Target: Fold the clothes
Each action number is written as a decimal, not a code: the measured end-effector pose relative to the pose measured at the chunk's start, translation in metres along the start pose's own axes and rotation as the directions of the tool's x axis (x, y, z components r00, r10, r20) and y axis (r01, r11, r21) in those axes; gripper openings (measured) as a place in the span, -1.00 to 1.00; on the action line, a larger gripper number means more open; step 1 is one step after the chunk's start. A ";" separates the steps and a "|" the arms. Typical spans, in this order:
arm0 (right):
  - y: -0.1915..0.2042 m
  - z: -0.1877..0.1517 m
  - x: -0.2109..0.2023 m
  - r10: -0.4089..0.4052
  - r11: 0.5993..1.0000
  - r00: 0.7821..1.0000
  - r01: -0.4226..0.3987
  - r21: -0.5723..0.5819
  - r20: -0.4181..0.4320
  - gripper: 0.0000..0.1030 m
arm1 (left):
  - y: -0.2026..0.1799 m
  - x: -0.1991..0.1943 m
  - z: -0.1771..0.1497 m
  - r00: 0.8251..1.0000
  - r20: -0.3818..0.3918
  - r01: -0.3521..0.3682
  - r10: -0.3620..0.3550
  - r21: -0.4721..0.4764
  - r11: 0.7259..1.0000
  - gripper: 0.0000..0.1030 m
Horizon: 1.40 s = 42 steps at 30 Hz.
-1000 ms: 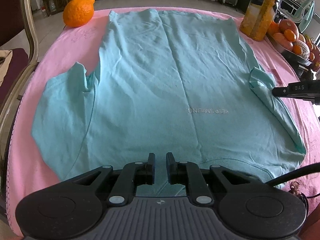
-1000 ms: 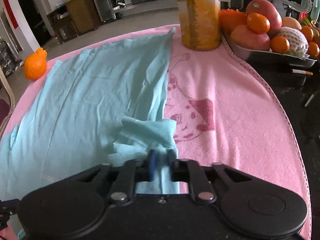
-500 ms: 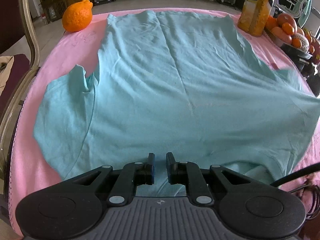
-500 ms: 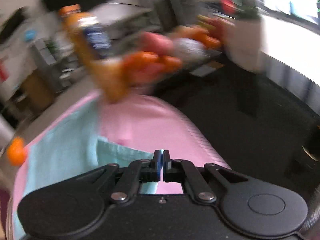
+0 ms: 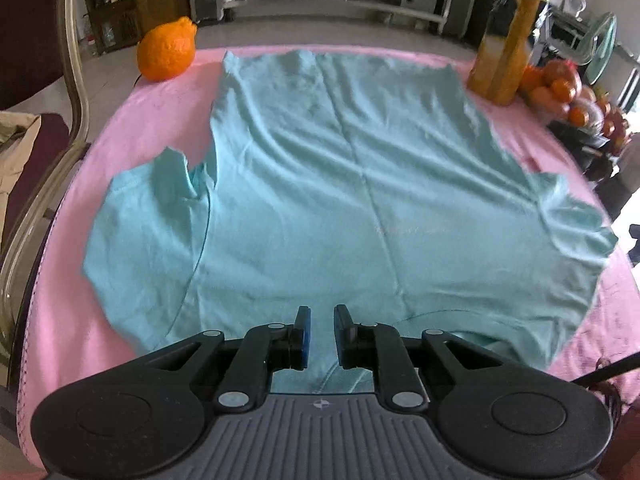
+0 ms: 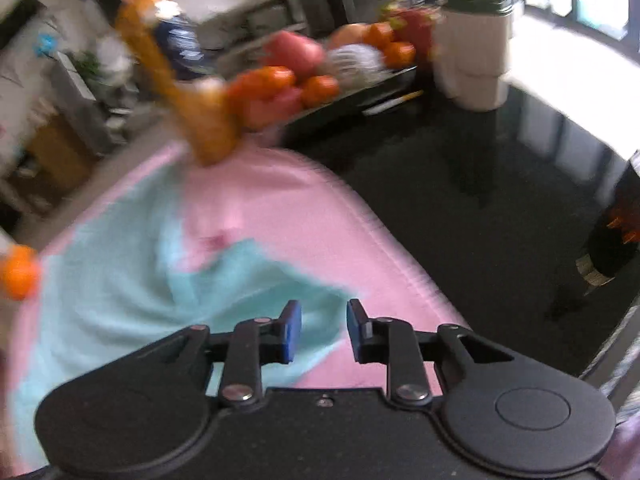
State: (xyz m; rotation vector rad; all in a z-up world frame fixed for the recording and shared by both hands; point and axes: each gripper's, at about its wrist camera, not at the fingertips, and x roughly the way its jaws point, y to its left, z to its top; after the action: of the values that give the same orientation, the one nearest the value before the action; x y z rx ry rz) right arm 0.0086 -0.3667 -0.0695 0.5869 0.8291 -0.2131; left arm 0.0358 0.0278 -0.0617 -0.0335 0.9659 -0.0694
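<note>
A light teal T-shirt (image 5: 360, 200) lies spread flat on a pink cloth (image 5: 152, 120) over the table, both sleeves out to the sides. My left gripper (image 5: 319, 330) hovers open above the shirt's near edge, by the collar, with nothing between its fingers. In the blurred right wrist view my right gripper (image 6: 319, 330) is open above the shirt's right sleeve (image 6: 260, 288), which lies on the pink cloth (image 6: 320, 216) near the table's right edge. Nothing is held between its fingers.
A large orange fruit (image 5: 167, 54) sits at the far left corner. A tall bottle of orange liquid (image 5: 506, 36) and a tray of fruit (image 5: 560, 88) stand at the far right. A chair back (image 5: 72, 80) lines the left. A dark glossy surface (image 6: 500, 220) lies right of the cloth.
My right gripper pulled the folded right sleeve outward, then opened and let it go; the sleeve now lies spread out. The left gripper stayed open and lifted slightly.
</note>
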 end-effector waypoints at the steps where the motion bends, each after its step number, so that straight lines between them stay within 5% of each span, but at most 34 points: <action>1: 0.001 -0.005 0.000 0.082 0.996 0.996 -0.081 0.028 -0.035 -0.50 | -0.001 0.001 0.000 1.000 0.000 0.006 -0.006 0.005 1.000 -0.72; 5: 0.012 -0.020 0.027 0.296 0.953 0.937 -0.275 0.128 -0.188 -0.50 | -0.011 0.016 -0.005 0.999 -0.041 0.006 -0.004 0.043 0.999 -0.72; 10: 0.029 -0.026 0.064 0.233 0.972 0.935 -0.216 0.092 -0.267 -0.51 | -0.019 0.019 -0.021 0.997 -0.072 -0.028 0.037 0.111 0.993 -0.74; 12: 0.026 -0.029 0.063 0.143 0.990 0.945 -0.134 0.049 -0.293 -0.88 | -0.019 0.011 -0.029 0.993 -0.111 -0.014 0.027 0.121 0.993 -0.74; 14: 0.024 -0.030 0.052 0.072 0.997 0.953 -0.075 0.001 -0.294 -0.90 | -0.015 0.001 -0.036 0.989 -0.147 0.007 0.011 0.124 0.992 -0.68; 17: 0.034 -0.029 0.028 0.000 0.993 0.979 -0.023 -0.112 -0.204 -0.65 | 0.010 -0.016 -0.041 0.986 -0.162 0.037 -0.031 0.034 0.999 -0.67; 22: 0.073 -0.013 -0.009 0.209 0.963 0.971 -0.225 -0.147 -0.118 -0.57 | 0.081 -0.030 -0.019 0.994 -0.109 -0.012 -0.008 -0.187 0.982 -0.67; 27: 0.123 0.005 -0.010 0.409 0.884 0.899 -0.433 -0.177 -0.156 -0.22 | 0.152 -0.023 0.009 0.993 -0.119 -0.037 -0.012 -0.403 0.914 -0.59; 31: 0.135 0.006 0.026 0.462 0.856 0.860 -0.496 -0.146 -0.214 -0.17 | 0.192 -0.010 0.019 0.991 -0.127 -0.029 -0.047 -0.539 0.842 -0.49; 37: 0.113 -0.011 0.078 0.459 0.879 0.843 -0.476 0.008 -0.282 -0.17 | 0.193 0.021 0.011 0.981 -0.186 -0.062 -0.057 -0.577 0.815 -0.44; 42: 0.112 -0.020 0.094 0.408 0.904 0.861 -0.428 0.001 -0.302 -0.17 | 0.188 0.032 0.025 0.985 -0.169 -0.113 0.028 -0.518 0.848 -0.32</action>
State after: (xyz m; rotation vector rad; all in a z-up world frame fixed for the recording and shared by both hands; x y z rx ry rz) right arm 0.1034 -0.2591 -0.1048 0.7331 0.9707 0.3101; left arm 0.0830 0.2131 -0.0850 -0.5078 1.1191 0.2702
